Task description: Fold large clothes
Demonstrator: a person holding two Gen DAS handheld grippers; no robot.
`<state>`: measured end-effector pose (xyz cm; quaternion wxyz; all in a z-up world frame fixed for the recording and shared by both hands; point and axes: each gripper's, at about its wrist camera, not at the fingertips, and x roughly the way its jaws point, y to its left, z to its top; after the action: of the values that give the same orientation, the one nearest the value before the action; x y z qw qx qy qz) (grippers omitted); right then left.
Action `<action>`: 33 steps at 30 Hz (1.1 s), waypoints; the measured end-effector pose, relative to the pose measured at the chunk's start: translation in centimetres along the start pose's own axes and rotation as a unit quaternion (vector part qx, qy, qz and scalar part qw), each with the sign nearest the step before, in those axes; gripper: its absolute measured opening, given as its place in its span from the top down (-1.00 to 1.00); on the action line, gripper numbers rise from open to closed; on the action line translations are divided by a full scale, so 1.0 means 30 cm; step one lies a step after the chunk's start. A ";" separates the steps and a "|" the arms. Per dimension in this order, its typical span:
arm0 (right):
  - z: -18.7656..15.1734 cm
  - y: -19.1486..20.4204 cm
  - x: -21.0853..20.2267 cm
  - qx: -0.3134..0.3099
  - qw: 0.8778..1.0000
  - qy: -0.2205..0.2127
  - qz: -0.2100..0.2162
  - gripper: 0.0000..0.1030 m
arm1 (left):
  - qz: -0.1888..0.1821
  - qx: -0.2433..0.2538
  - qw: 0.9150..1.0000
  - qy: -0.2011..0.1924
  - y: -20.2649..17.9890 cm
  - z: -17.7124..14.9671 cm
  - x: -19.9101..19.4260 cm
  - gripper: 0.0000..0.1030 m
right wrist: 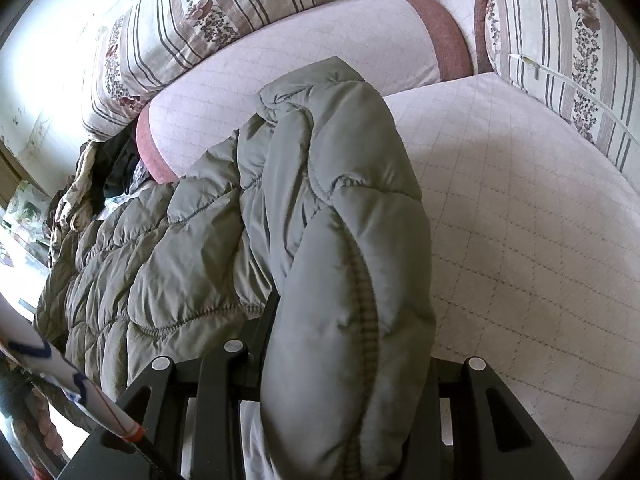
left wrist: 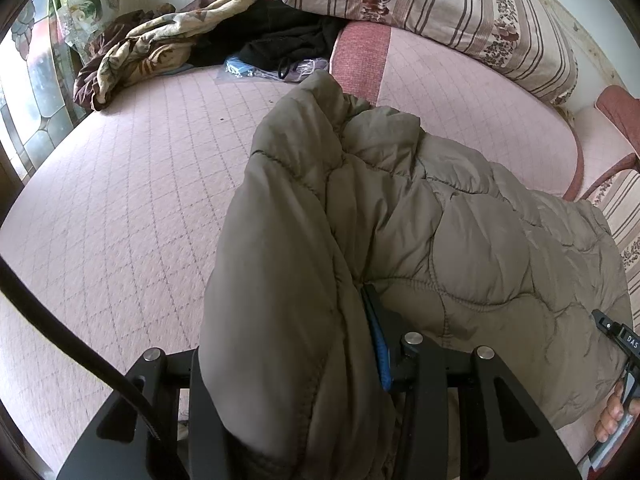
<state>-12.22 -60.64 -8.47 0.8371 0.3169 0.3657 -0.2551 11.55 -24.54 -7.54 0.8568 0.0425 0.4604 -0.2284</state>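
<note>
An olive-grey quilted puffer jacket [left wrist: 420, 220] hangs bunched above a pink quilted bed [left wrist: 120, 220]. My left gripper [left wrist: 320, 360] is shut on a thick fold of the jacket, which covers the left finger and most of the gap; the blue-padded right finger [left wrist: 382, 356] presses into the fabric. My right gripper [right wrist: 344, 360] is shut on another fold of the same jacket [right wrist: 328, 208], which drapes over and hides its fingers. The rest of the jacket trails left in the right wrist view. The right gripper's body and the hand holding it show at the left wrist view's right edge [left wrist: 618, 360].
Striped floral pillows [left wrist: 440, 4] lie along the wall behind a pink bolster [left wrist: 360, 56]. A pile of patterned and black clothes [left wrist: 192, 40] sits at the bed's far left corner, beside a stained-glass window [left wrist: 36, 80]. Another striped pillow [right wrist: 560, 60] lies at the right.
</note>
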 end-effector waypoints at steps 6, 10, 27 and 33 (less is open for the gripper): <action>-0.005 0.004 -0.009 -0.003 1.000 -0.002 -0.002 0.25 | 0.001 0.000 1.000 -0.002 -0.001 -0.006 -0.006 0.20; -0.008 0.007 -0.017 -0.003 1.000 -0.002 -0.004 0.25 | 0.001 0.001 1.000 -0.002 -0.001 -0.006 -0.007 0.19; -0.014 0.011 -0.034 -0.009 1.000 0.001 -0.012 0.25 | 0.005 0.004 1.000 -0.003 -0.010 -0.019 -0.024 0.20; -0.022 0.018 -0.046 -0.014 1.000 0.002 -0.019 0.25 | 0.006 0.005 1.000 -0.001 -0.012 -0.027 -0.024 0.19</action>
<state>-12.99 -59.54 -7.56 0.8357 0.2988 0.3766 -0.2654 10.43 -24.38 -7.37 0.8586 0.0492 0.4578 -0.2256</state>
